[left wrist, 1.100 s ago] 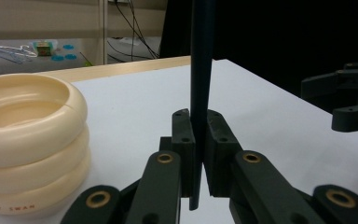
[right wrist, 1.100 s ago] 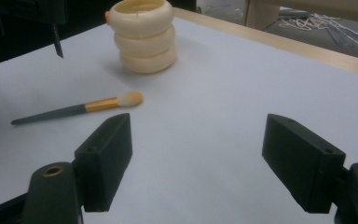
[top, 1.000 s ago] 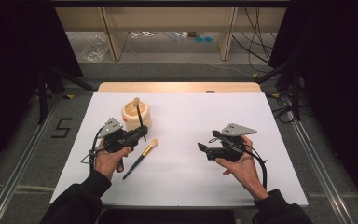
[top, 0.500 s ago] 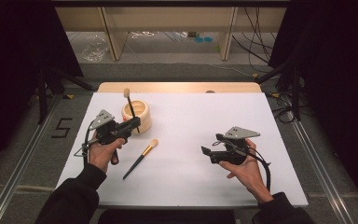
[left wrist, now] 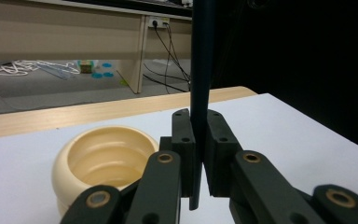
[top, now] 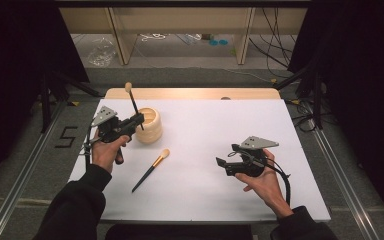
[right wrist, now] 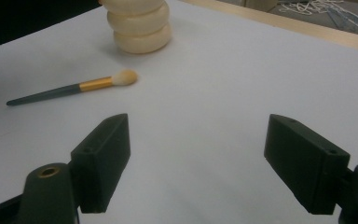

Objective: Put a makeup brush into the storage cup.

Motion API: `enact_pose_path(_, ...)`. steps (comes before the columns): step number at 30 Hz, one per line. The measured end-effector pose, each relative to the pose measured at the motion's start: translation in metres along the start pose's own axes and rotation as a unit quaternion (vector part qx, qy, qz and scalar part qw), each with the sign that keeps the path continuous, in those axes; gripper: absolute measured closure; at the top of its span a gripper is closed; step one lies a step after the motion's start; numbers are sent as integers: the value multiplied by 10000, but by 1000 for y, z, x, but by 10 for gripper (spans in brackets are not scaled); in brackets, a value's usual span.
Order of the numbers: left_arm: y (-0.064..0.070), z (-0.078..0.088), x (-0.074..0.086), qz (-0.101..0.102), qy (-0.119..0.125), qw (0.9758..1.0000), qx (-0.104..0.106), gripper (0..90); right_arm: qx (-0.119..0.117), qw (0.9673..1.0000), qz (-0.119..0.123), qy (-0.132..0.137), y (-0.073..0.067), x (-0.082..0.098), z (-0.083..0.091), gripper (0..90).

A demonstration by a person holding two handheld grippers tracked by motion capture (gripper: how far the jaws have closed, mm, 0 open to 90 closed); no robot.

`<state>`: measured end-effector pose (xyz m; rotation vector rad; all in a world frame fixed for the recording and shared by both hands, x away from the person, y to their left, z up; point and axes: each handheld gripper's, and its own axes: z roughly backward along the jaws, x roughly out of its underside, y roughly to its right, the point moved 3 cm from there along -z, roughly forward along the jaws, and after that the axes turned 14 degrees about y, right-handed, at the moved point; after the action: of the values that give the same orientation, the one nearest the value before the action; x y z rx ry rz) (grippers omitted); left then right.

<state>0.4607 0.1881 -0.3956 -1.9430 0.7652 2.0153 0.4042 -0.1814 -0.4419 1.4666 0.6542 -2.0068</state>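
My left gripper (top: pixel 139 119) is shut on the dark handle of a makeup brush (top: pixel 131 100), which stands nearly upright with its pale bristle head on top. In the left gripper view the handle (left wrist: pixel 200 70) is pinched between the jaws of that gripper (left wrist: pixel 199 135), just right of a cream ribbed cup (left wrist: pixel 105 158). The cup (top: pixel 148 125) stands on the white table at the back left, beside the gripper. A second brush (top: pixel 151 170) with a gold ferrule lies flat in front of the cup. My right gripper (top: pixel 223 163) is open above the table, right of centre, and looks toward that brush (right wrist: pixel 74 88) and the cup (right wrist: pixel 137 25).
The white tabletop (top: pixel 230 125) has a wooden strip along its far edge (top: pixel 190 93). Beyond it are shelving legs, cables and small items on the floor. Dark curtains hang on both sides.
My left gripper has carried the upright brush up and to the left, away from over the cup. The right gripper has drifted slightly right and nearer, staying open.
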Motion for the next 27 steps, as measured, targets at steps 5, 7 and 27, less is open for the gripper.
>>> enact_pose_path(5,-9,-10,-4,-81,21,9999,-116,840,-13,10000,-6,-66,0,1,0,234)
enact_pose_path(7,-12,-13,-6,-134,22,9998,-176,840,-36,10000,-31,-68,0,1,0,234)
enact_pose_path(27,-37,-38,4,-112,143,9986,-501,839,-52,9999,-60,-125,0,3,-1,237)
